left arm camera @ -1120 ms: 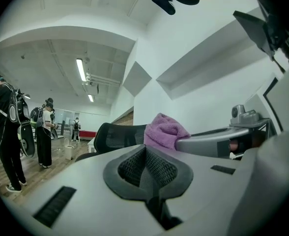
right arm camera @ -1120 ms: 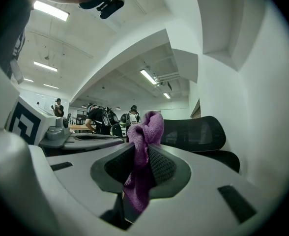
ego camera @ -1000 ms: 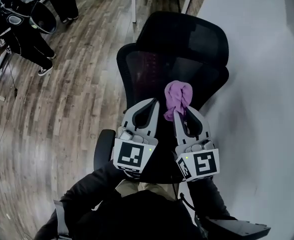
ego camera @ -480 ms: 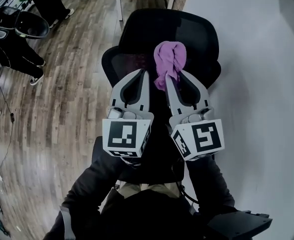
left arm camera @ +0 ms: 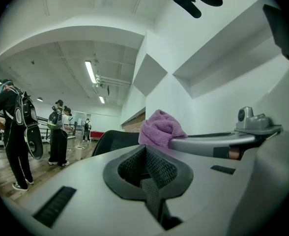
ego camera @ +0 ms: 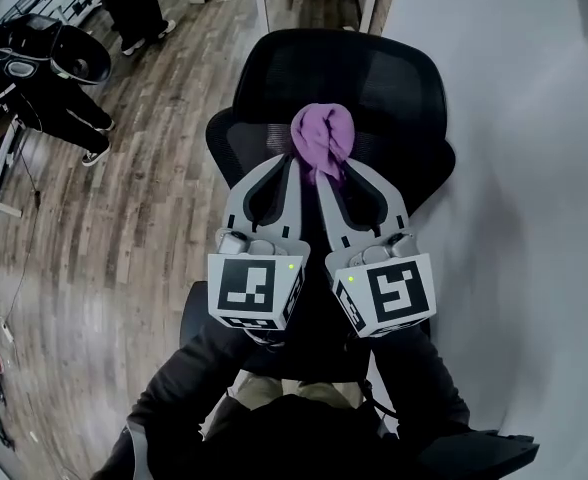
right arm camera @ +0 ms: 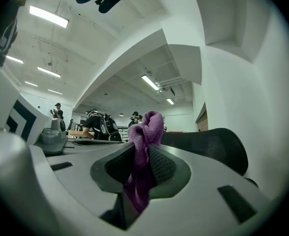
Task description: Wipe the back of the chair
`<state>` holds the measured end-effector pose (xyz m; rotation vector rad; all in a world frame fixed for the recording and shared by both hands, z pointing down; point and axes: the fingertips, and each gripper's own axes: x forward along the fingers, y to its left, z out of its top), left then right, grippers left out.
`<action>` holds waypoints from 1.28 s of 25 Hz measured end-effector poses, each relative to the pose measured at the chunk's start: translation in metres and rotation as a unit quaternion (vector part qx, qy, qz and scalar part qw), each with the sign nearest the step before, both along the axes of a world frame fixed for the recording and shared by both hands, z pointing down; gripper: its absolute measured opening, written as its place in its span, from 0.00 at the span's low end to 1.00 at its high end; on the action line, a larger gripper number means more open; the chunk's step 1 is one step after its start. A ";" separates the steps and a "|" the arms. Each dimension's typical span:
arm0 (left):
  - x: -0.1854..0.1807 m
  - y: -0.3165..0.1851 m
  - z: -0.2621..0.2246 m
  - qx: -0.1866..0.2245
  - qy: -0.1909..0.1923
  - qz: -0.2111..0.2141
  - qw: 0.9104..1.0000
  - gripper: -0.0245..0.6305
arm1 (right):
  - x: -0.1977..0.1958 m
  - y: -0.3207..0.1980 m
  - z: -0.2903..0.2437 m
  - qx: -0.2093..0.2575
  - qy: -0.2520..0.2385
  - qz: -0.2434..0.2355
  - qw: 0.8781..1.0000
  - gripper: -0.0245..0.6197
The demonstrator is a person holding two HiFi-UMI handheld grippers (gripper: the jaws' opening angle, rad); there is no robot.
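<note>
The right gripper (ego camera: pixel 321 176) is pinching the cloth (ego camera: pixel 322 136) tight over the chair (ego camera: pixel 374 78) back's upper mesh, the left gripper (ego camera: pixel 290 165) is hovering beside it, closed on nothing, and wiping is seemingly only starting, with most of the back left.

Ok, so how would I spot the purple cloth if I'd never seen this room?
Find the big black mesh chair beside the white wall. The grey right gripper, beside the left gripper, points at its back with the cloth, a crumpled bundle, pinched in its jaws. It's the only purple, soft thing among black and grey ones.
</note>
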<state>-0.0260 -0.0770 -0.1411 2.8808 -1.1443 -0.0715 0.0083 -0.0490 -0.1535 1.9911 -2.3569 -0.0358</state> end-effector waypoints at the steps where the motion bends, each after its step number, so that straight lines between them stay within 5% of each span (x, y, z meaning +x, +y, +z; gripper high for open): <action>1: 0.000 -0.002 0.004 -0.001 0.000 0.003 1.000 0.05 | 0.000 -0.003 0.003 0.000 0.002 0.003 1.000 0.15; 11: 0.020 -0.025 0.007 -0.002 0.008 0.041 0.999 0.05 | 0.026 -0.031 0.000 -0.003 -0.009 0.041 0.999 0.15; 22: 0.066 -0.046 -0.010 0.020 0.003 0.072 0.997 0.05 | 0.103 -0.071 -0.023 0.011 -0.021 0.096 0.995 0.15; 32: 0.079 -0.062 0.010 -0.001 -0.007 0.070 0.997 0.05 | 0.185 -0.098 -0.028 -0.016 -0.007 0.205 0.979 0.15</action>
